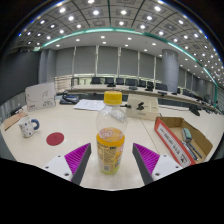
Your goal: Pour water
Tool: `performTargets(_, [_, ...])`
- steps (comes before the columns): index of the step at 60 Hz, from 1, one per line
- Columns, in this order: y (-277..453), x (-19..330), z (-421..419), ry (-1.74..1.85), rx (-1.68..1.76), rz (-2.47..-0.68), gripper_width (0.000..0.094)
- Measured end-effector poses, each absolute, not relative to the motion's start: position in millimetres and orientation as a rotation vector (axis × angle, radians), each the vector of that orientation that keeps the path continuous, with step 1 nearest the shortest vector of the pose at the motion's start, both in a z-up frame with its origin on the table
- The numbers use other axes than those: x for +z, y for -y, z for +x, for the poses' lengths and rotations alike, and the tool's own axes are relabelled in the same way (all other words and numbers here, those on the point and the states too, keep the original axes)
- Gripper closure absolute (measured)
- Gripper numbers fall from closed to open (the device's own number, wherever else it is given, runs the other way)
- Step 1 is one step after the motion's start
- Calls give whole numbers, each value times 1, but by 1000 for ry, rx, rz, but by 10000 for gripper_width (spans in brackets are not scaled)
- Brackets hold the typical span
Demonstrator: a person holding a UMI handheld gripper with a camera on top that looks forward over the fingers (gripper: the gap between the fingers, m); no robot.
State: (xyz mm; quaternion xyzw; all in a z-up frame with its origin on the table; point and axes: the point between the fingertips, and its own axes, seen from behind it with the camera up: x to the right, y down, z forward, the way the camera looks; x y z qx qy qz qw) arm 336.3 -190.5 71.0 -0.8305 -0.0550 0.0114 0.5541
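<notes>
We count one bottle [111, 130] with a yellow cap, one white mug [30, 127] far left, one red round coaster [55, 139], one open box [186, 138] right, and two gripper fingers [77, 156] near us

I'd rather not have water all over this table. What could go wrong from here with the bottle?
The bottle stands upright between the tongs with gaps at both sides, so closing off-centre could push it over. Its yellow cap looks still on, so tipping it would probably pour nothing. The mug sits well off to one side, beyond a red coaster, so carrying the bottle there may slosh or miss.
</notes>
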Motion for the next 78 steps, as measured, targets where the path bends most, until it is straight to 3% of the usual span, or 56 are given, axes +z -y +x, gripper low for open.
performTargets(4, [173, 61, 334, 135, 40, -1953, 106])
performTargets(11, [154, 54, 328, 147, 38, -1931, 388])
performTargets(23, [147, 58, 329, 172, -28, -1895, 528])
performTargets(30, [143, 59, 335, 196, -123, -1915, 545])
performTargets(37, [137, 84, 327, 237, -246, -1905, 544])
performTargets(50, [116, 165, 270, 446, -553, -1782, 546])
performTargets(61, [101, 220, 164, 821, -892, -1561, 546])
performTargets(68, [96, 216, 93, 1094, -1076, -1380, 547])
performTargets(78, [96, 181, 37, 1407, -1296, -1158, 549])
